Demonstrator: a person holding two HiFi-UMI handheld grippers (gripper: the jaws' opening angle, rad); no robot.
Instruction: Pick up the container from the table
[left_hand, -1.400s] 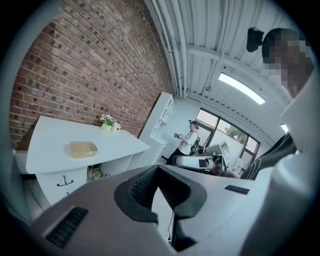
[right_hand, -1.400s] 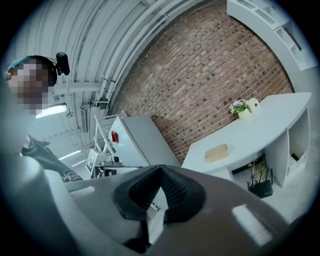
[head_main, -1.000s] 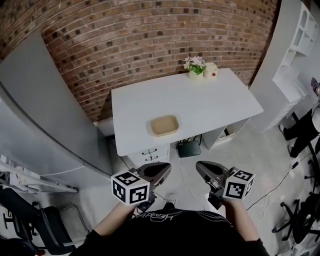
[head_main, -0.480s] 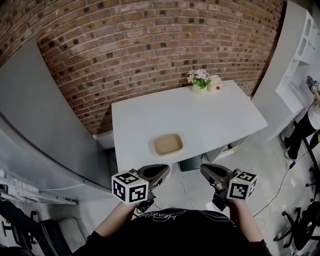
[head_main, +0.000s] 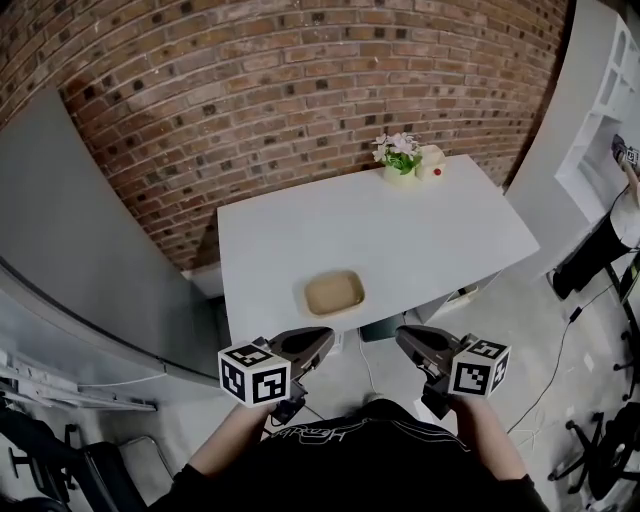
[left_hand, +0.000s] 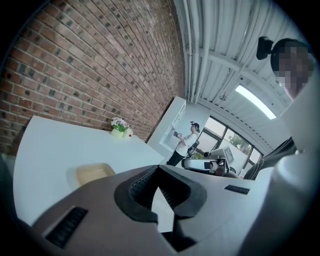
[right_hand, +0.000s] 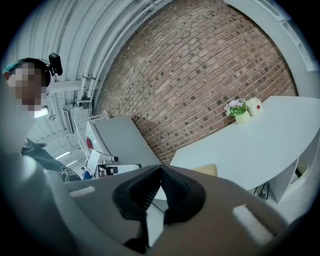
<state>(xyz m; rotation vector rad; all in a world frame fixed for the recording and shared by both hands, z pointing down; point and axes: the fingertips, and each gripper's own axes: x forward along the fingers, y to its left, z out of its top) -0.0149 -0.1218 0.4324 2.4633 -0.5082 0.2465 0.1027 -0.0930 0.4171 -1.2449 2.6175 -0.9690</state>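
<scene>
Ahead of left claw (head_main: 320, 340) and right claw (head_main: 404, 338), both pressed together, container (head_main: 333, 294) sits untouched on worktop (head_main: 420, 225): approach step, spread next.

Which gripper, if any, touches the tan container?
Apart: neither. Head view shows left gripper and right gripper near the person, tabletop showing between them and the container.

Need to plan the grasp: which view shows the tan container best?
The head view: the container lies whole near the front edge of the table. The left gripper view shows it partly behind the left claw; the right gripper view shows only a sliver above the right claw.
</scene>
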